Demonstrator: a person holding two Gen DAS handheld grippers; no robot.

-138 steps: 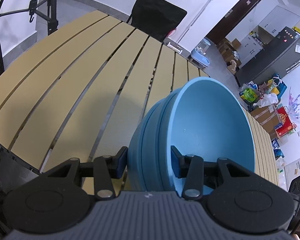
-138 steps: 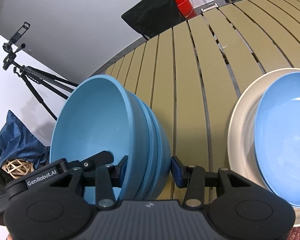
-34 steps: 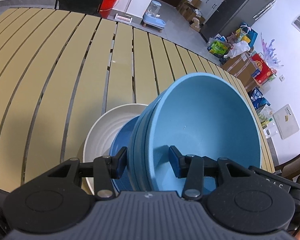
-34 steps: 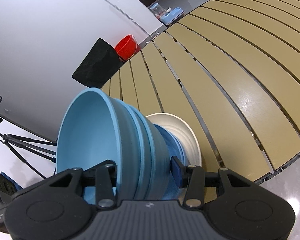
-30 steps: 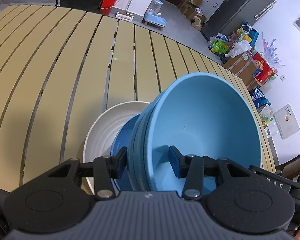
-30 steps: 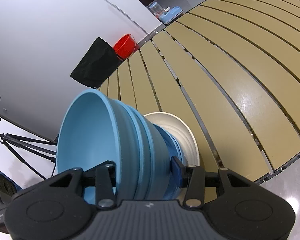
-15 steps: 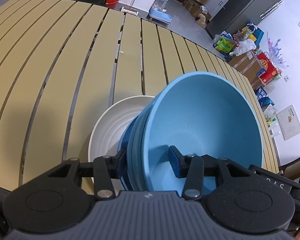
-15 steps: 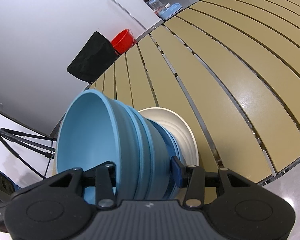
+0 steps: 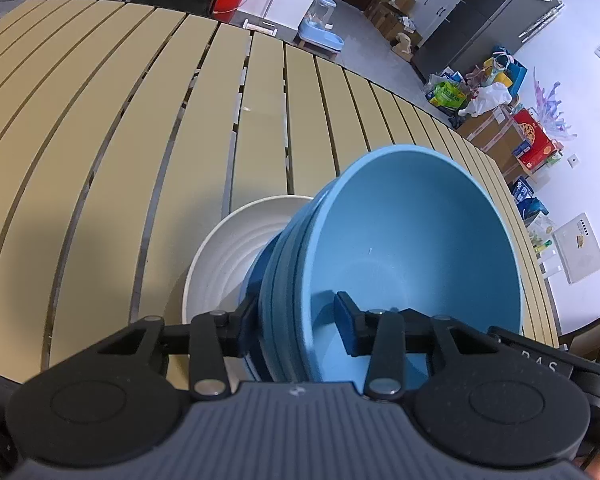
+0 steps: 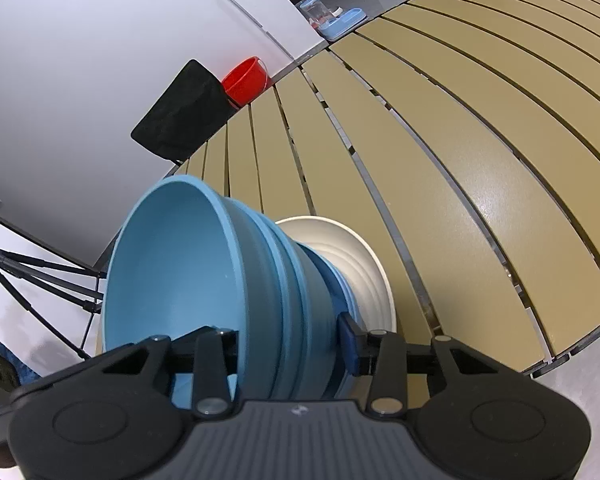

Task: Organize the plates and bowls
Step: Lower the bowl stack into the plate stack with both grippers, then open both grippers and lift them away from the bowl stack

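Left wrist view: the nested blue bowls are pinched by both tools above the white plate; an uneven release could tip them.

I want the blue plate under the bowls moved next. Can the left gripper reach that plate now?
Probably not. The left gripper is clamped on the nested light-blue plastic bowls, which cover the dark-blue round plate on the cream ribbed plate.
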